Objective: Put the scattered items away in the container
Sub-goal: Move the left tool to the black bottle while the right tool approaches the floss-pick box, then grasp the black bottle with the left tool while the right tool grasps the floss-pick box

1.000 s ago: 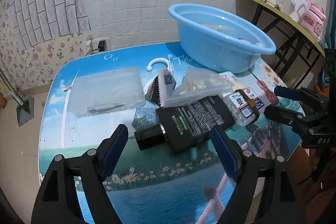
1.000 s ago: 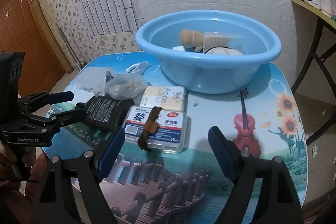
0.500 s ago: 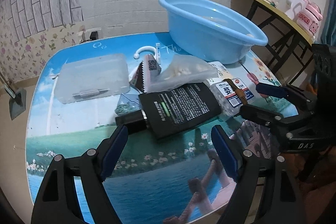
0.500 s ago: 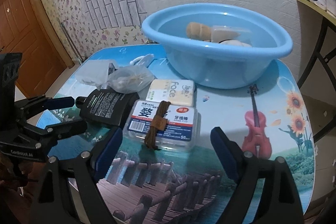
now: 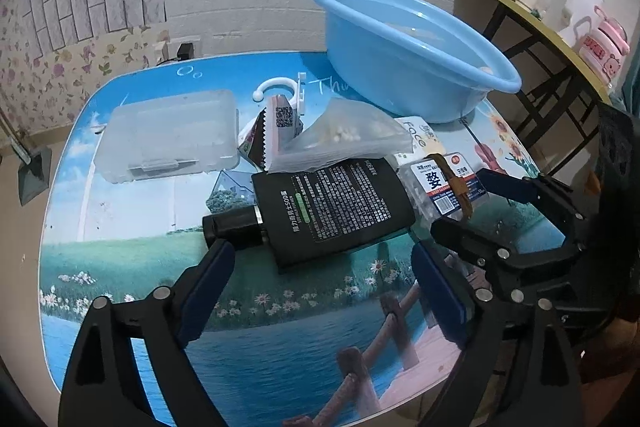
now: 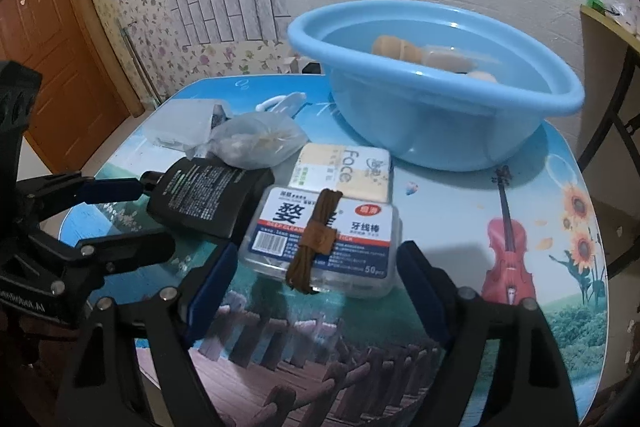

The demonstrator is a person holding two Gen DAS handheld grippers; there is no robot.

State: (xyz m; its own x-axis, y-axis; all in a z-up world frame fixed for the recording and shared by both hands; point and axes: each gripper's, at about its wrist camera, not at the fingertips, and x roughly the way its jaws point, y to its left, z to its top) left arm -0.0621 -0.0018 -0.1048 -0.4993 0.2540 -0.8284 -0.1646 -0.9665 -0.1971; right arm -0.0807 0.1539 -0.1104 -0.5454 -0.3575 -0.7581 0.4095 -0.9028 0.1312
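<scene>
A blue basin (image 5: pixel 408 55) (image 6: pixel 432 83) stands at the table's far side with a few items inside. Scattered items lie in front of it: a black pouch (image 5: pixel 332 207) (image 6: pixel 208 195), a clear bag of beads (image 5: pixel 348 143) (image 6: pixel 256 143), a floss-pick box (image 5: pixel 444 183) (image 6: pixel 324 239) with a brown cord (image 6: pixel 316 239) on it, a "Face" pack (image 6: pixel 344 175), a clear plastic case (image 5: pixel 168 139) and a white hook (image 5: pixel 280 87). My left gripper (image 5: pixel 320 291) is open just before the black pouch. My right gripper (image 6: pixel 316 291) is open, its fingers flanking the near edge of the floss-pick box.
The table (image 5: pixel 120 267) has a printed scenic top. A side shelf (image 5: pixel 532 15) with pink items stands to the right. A wooden door (image 6: pixel 48 67) is at the left. Each gripper shows in the other's view, the left (image 6: pixel 104 219) and the right (image 5: pixel 492 211).
Both grippers have moved forward and lower toward the items. The right gripper has closed in on the floss-pick box, the left on the black pouch. Nothing was grasped.
</scene>
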